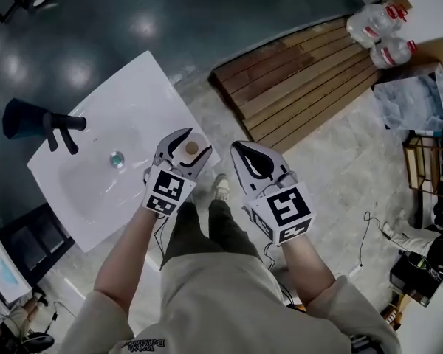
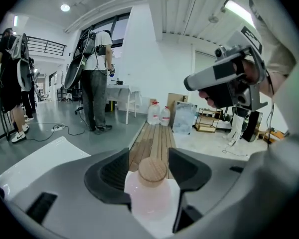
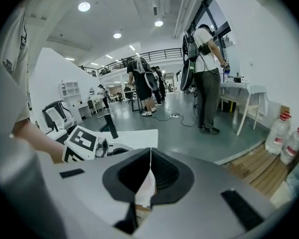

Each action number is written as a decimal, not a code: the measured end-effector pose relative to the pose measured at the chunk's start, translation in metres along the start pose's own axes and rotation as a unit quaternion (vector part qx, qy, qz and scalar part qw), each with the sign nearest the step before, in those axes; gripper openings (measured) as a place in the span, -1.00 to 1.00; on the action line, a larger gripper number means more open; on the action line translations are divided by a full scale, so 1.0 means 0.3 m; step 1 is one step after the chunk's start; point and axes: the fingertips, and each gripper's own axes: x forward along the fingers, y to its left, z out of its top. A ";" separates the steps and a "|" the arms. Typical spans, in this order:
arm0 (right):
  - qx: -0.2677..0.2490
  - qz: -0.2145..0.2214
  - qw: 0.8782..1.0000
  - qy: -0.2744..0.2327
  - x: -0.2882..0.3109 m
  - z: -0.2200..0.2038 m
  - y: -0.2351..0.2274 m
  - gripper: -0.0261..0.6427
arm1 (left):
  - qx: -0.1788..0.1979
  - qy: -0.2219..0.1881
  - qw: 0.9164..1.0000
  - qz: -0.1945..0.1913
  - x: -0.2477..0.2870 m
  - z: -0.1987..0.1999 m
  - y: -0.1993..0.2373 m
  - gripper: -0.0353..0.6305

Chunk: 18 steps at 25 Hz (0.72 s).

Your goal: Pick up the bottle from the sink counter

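A pale pink bottle with a round wooden cap (image 1: pixel 192 148) stands on the near right corner of the white sink counter (image 1: pixel 125 98). My left gripper (image 1: pixel 194 141) stands open around it, one jaw on each side. In the left gripper view the bottle (image 2: pixel 150 188) fills the gap between the dark pads (image 2: pixel 112 172), and I cannot tell whether they touch it. My right gripper (image 1: pixel 237 148) hovers off the counter's edge, just right of the bottle. It is shut, and its jaws meet in the right gripper view (image 3: pixel 150 151) with nothing between them.
A black faucet (image 1: pixel 53 122) and a drain (image 1: pixel 117 158) sit at the counter's left. A wooden pallet (image 1: pixel 303 80) lies on the floor beyond, with water jugs (image 1: pixel 380 32) past it. People stand in the background (image 2: pixel 95 78). My legs and a shoe (image 1: pixel 220 187) are below the grippers.
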 end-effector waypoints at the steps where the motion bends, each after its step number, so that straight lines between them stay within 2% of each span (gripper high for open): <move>1: 0.000 0.001 1.000 0.004 0.003 -0.012 0.002 -0.93 | 0.001 -0.001 1.000 0.000 0.010 -0.008 -0.001 -0.17; 4: -0.003 0.003 1.000 0.015 0.009 -0.037 0.002 -0.93 | 0.005 0.003 1.000 -0.002 0.036 -0.031 -0.001 -0.19; 8: -0.001 0.004 1.000 0.022 0.011 -0.065 -0.002 -0.93 | 0.014 0.007 1.000 -0.001 0.049 -0.055 0.001 -0.44; 11: 0.000 0.005 1.000 0.027 0.016 -0.086 0.000 -0.93 | 0.019 -0.009 1.000 0.002 0.049 -0.054 0.003 -0.46; 15: 0.000 0.007 1.000 0.030 0.019 -0.103 0.004 -0.93 | 0.052 -0.024 0.998 0.022 0.046 -0.051 -0.003 -0.51; 18: 0.001 0.006 1.000 0.029 0.013 -0.102 0.002 -0.93 | 0.042 -0.023 0.999 0.026 0.040 -0.048 -0.002 -0.58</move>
